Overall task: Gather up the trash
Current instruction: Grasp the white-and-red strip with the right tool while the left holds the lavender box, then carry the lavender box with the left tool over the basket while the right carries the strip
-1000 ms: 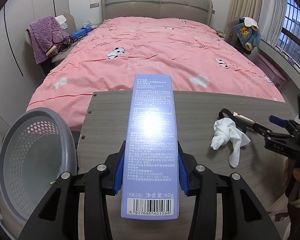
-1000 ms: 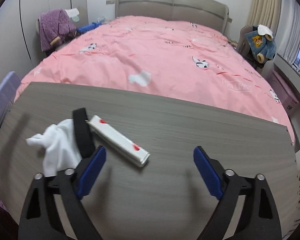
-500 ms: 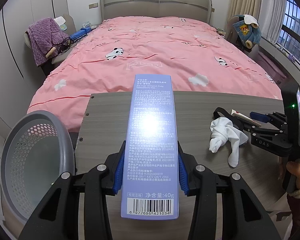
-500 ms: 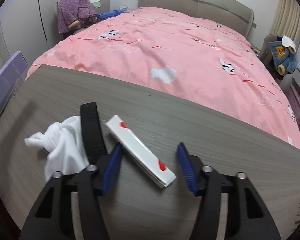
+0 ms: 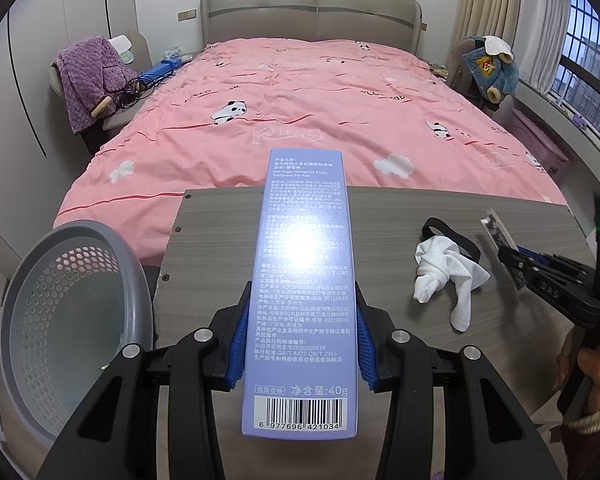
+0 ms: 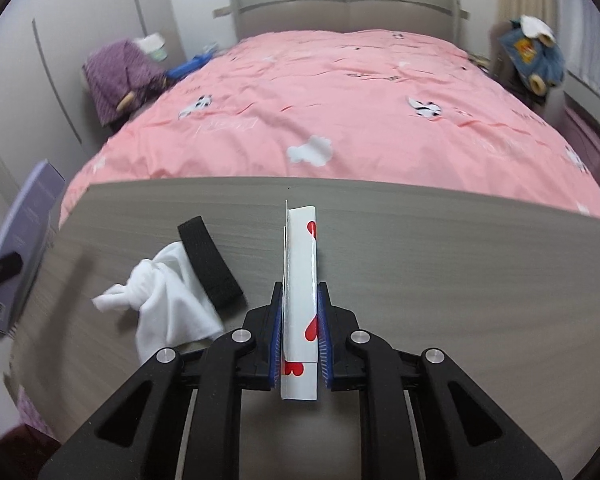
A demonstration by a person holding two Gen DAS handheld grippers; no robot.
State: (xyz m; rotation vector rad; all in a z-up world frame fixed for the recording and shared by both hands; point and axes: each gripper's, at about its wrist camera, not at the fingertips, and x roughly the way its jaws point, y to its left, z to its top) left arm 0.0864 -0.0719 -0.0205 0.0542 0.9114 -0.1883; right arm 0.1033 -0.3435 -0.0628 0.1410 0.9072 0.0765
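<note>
A: Left gripper (image 5: pixel 300 344)?
B: Clamped on a purple toothpaste box (image 5: pixel 302 280), held over the table (image 5: pixel 220 220) beside the grey basket (image 5: pixel 72 320). Printed "Toothpaste For Kids", "40g", barcode 6977696421034.
A: Right gripper (image 6: pixel 300 336)?
B: Pinched narrow on a white carton (image 6: pixel 300 280) with red hearts; possibly lifted, hard to tell. White cloth (image 6: pixel 164 300) and black strap (image 6: pixel 210 266) lying just left.

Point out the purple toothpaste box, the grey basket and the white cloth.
purple toothpaste box (image 5: pixel 304 280), left wrist view, middle of its printed face
grey basket (image 5: pixel 140 280), left wrist view, right rim
white cloth (image 6: pixel 168 300), right wrist view, bunched middle
</note>
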